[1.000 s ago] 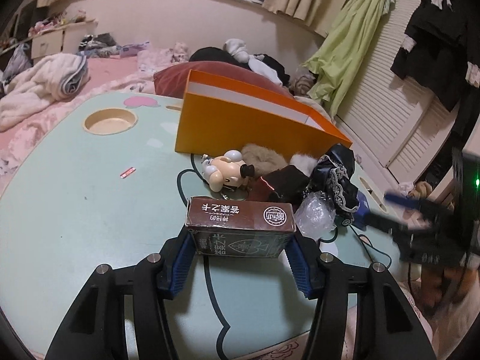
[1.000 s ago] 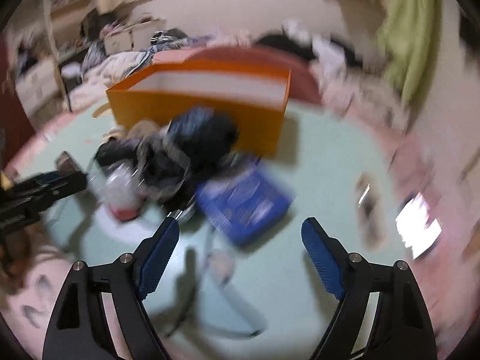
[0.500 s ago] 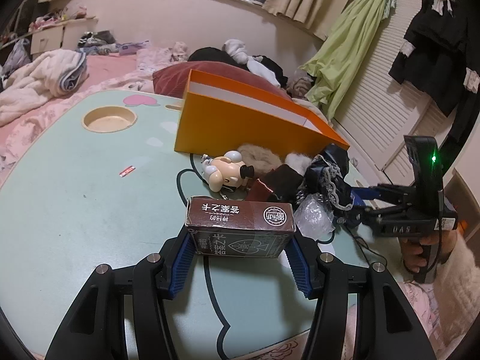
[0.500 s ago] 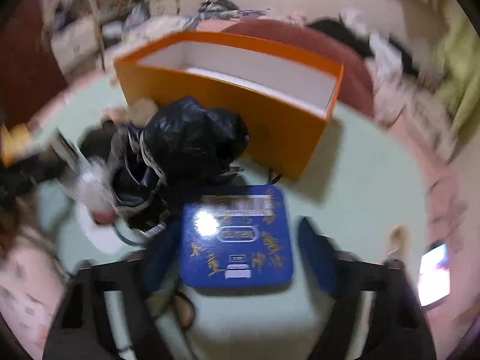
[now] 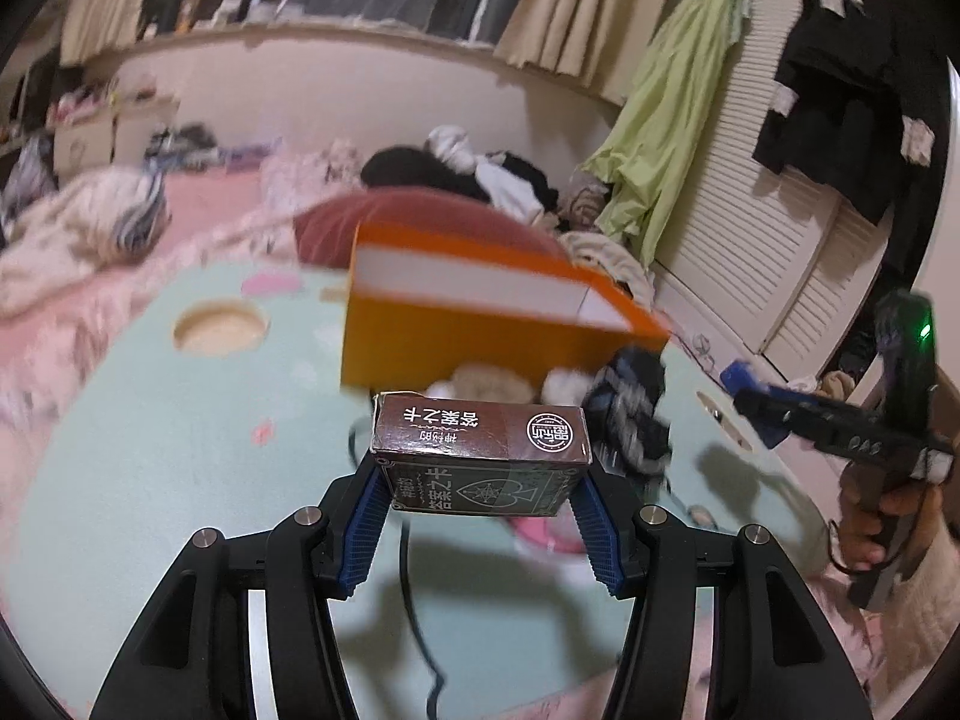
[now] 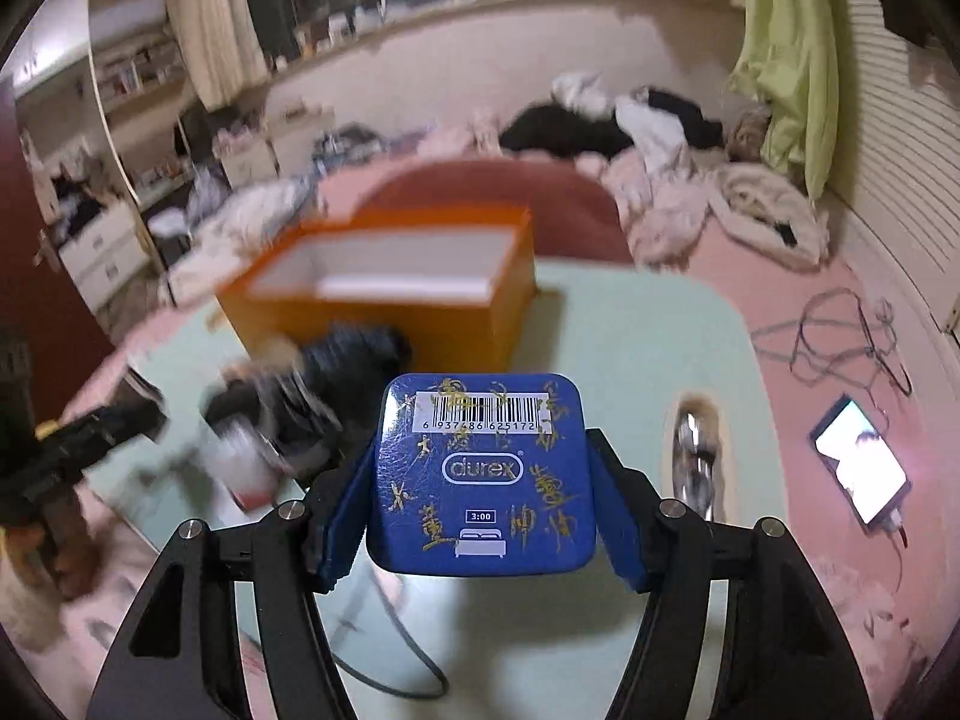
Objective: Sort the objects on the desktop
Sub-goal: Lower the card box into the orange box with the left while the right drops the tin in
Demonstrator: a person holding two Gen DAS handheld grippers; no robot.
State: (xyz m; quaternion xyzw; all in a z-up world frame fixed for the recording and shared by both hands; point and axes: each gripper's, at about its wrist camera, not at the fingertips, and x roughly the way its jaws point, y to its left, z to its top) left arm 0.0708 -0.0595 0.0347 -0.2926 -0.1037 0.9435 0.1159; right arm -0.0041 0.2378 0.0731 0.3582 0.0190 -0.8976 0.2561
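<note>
My left gripper (image 5: 480,504) is shut on a brown card box (image 5: 480,450) and holds it lifted above the mint-green table (image 5: 150,468). My right gripper (image 6: 483,498) is shut on a blue box (image 6: 483,474) with a barcode, also raised off the table (image 6: 630,348). An open orange box (image 5: 456,330) stands at the table's far side; the right wrist view shows its white inside (image 6: 384,276). A pile of dark cloth and small items (image 5: 630,414) lies in front of it. The right gripper also shows in the left wrist view (image 5: 744,387).
A black cable (image 5: 414,588) runs across the near table. A round cup recess (image 5: 219,330) sits at the table's far left. A lit phone (image 6: 861,468) and loose cables (image 6: 840,336) lie on the pink bedding to the right. Clothes lie behind.
My right gripper closed on the blue box and lifted it off the table. My left gripper raised the brown card box higher.
</note>
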